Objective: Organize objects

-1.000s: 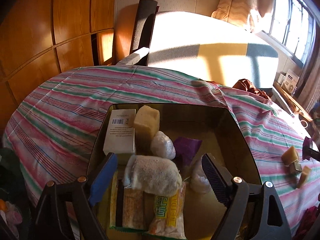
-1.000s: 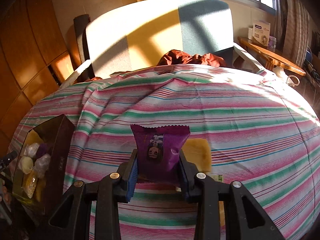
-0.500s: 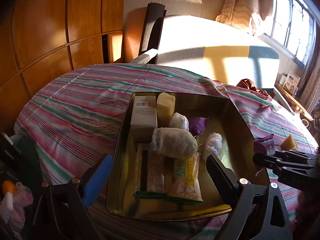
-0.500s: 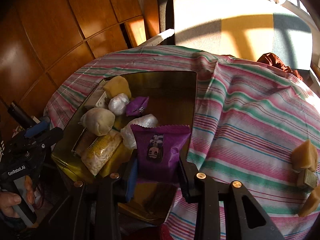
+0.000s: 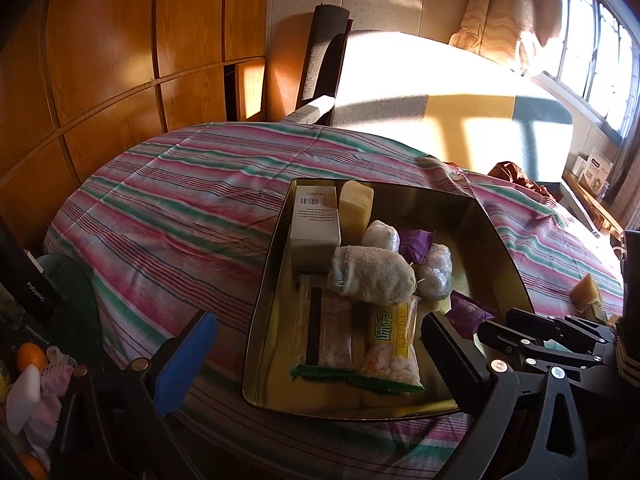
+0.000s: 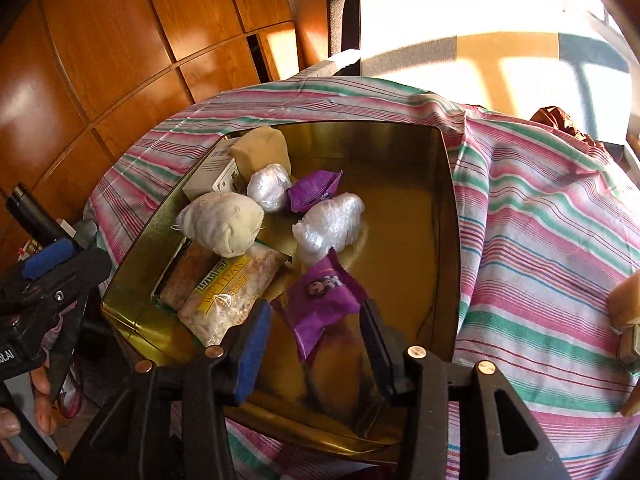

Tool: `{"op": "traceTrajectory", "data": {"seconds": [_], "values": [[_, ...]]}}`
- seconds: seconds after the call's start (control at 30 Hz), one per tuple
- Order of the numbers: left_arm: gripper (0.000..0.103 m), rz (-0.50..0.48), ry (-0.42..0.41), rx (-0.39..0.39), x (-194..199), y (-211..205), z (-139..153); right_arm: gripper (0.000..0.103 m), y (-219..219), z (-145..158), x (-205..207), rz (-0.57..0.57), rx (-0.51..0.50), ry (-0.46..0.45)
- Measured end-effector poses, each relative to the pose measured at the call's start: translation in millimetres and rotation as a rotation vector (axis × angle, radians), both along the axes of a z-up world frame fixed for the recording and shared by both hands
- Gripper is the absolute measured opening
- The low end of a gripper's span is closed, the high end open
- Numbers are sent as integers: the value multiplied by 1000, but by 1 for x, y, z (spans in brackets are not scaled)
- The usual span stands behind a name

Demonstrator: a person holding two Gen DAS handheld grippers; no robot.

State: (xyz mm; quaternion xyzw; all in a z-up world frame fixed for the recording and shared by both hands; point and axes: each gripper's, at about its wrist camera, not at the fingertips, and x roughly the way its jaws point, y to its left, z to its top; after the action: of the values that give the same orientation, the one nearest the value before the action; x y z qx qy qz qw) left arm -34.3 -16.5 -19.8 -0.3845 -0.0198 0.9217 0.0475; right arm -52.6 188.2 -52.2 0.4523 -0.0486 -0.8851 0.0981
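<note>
A gold metal tin (image 6: 448,184) (image 5: 516,280) sits on the striped tablecloth and holds several items: a white box (image 5: 316,220), a tan block (image 6: 262,150), a cloth pouch (image 6: 220,226), wrapped white lumps (image 6: 330,226) and snack packets (image 5: 390,344). My right gripper (image 6: 316,334) is open over the tin's near part. A purple snack packet (image 6: 322,302) lies loose just beyond its fingers, in the tin. My left gripper (image 5: 320,354) is open and empty at the tin's near edge.
Tan blocks (image 5: 586,290) (image 6: 626,302) lie on the striped cloth right of the tin. A chair (image 5: 440,92) stands behind the table. Wood panelling is at the left. A bin of small items (image 5: 28,376) sits at the lower left.
My right gripper carried the purple packet from the cloth to over the tin, then opened and let it go. My left gripper drew back from the tin.
</note>
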Motion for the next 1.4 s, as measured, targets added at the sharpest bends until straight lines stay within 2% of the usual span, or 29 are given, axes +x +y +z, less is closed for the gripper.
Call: {"op": "traceTrajectory", "data": {"seconds": [0.47,0.87,1.1,1.4], "values": [[103,-17,32,-30,8,15,10,48,24,30,34,-131,85,108],[103,-111,47,-54,13,49,16,48,69,36,54,-234,116,105],[103,-205,52,-58,14,80,18,48,120,39,66,-350,117,97],[103,-332,52,-70,13,133,19,48,214,52,89,-569,102,95]]}}
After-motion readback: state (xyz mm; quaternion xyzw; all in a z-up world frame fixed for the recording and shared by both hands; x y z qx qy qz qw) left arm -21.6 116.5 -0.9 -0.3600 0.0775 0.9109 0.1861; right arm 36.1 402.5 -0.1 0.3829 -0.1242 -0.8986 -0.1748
